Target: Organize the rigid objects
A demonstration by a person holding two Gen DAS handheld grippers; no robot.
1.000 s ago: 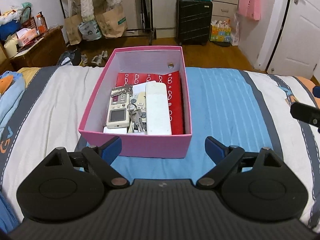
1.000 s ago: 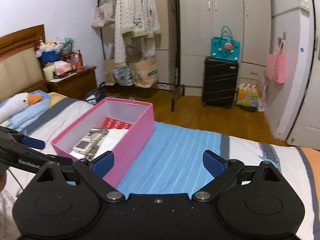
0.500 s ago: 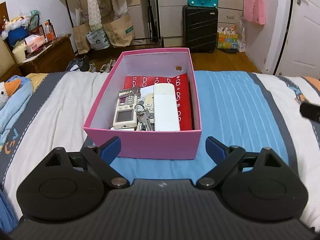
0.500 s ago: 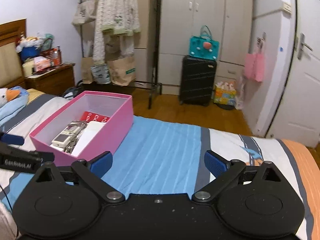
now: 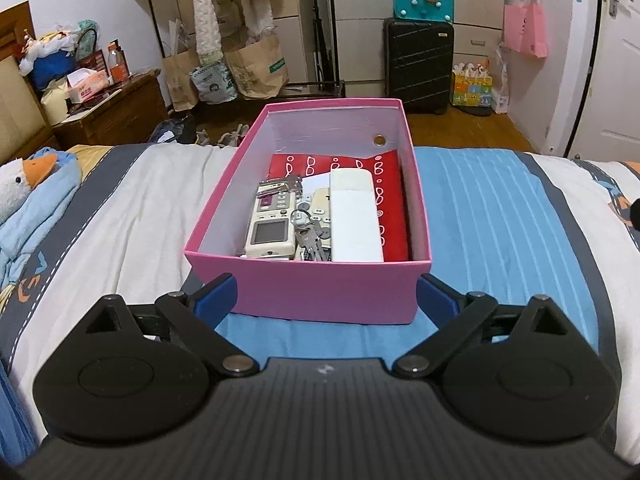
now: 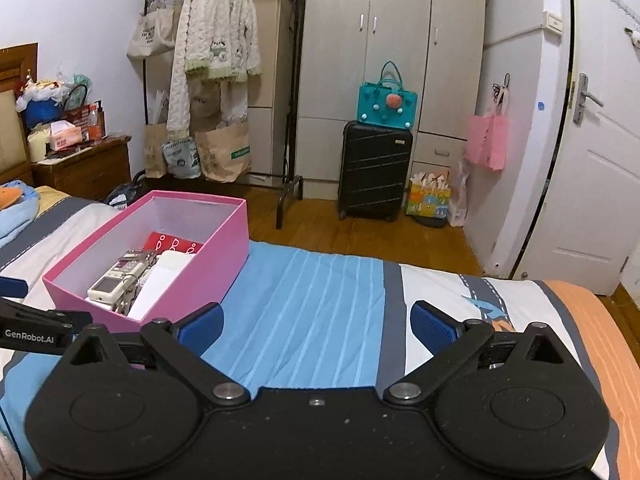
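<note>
A pink box point(image 5: 419, 200) stands open on the striped bed. In it lie a grey-white remote point(image 5: 270, 224), a bunch of keys point(image 5: 310, 236), a long white flat case point(image 5: 354, 216) and a red patterned pouch point(image 5: 390, 196). My left gripper point(image 5: 326, 295) hovers just before the box's near wall. Its jaws are opening wide, the pads touch nothing, and nothing is held. My right gripper point(image 6: 316, 324) is open over the blue sheet, to the right of the box point(image 6: 208, 264), with nothing between its fingers. The left gripper's arm point(image 6: 36, 320) shows at that view's left edge.
A goose plush point(image 5: 24, 188) on a blue cloth lies at the bed's left. Beyond the bed's far edge stand a nightstand point(image 5: 108, 116), a clothes rack point(image 6: 216, 60), a black suitcase point(image 6: 374, 168) and a white door point(image 6: 592, 200).
Both views have tilted upward, showing more of the room. The box now sits lower and closer in the left view, and further left in the right view. The left jaws have spread slightly.
</note>
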